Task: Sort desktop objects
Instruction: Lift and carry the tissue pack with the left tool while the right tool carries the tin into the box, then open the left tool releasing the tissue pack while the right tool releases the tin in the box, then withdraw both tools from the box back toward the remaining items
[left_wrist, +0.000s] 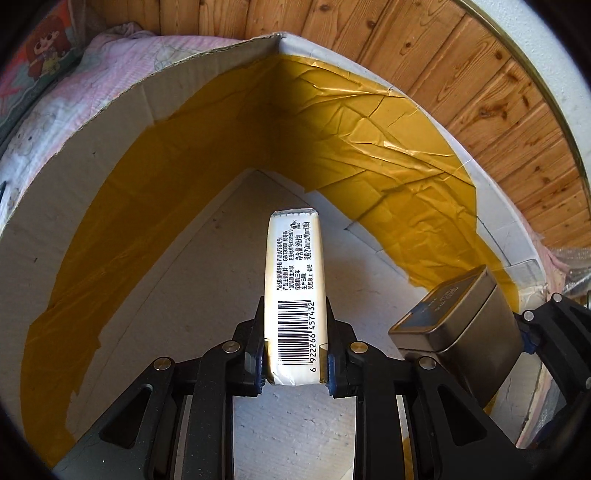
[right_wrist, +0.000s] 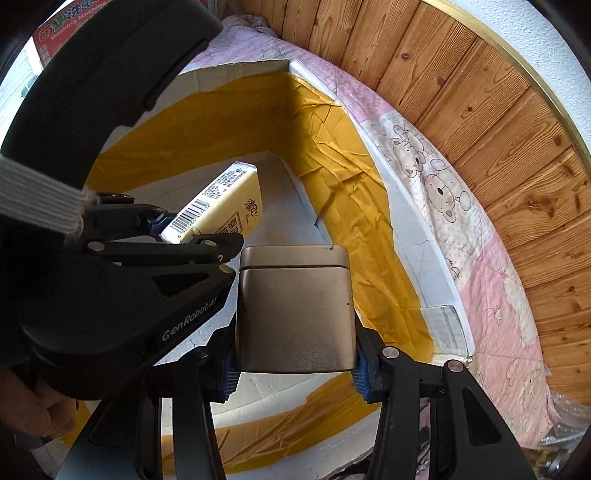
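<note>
My left gripper (left_wrist: 295, 354) is shut on a cream tissue pack (left_wrist: 295, 280) with a barcode, held over the inside of a white box (left_wrist: 122, 122) lined with yellow tape. The pack also shows in the right wrist view (right_wrist: 225, 206), clamped in the left gripper (right_wrist: 192, 236). My right gripper (right_wrist: 293, 369) is shut on a square metal tin (right_wrist: 295, 310), held just inside the same box (right_wrist: 417, 221) beside the left gripper. The tin appears at the right in the left wrist view (left_wrist: 458, 321).
The box stands on a pink cartoon-print quilt (right_wrist: 491, 295). A wood-panelled wall (left_wrist: 461, 66) runs behind. A pink blanket (left_wrist: 55, 110) lies left of the box. The box floor (left_wrist: 207, 280) is white foam.
</note>
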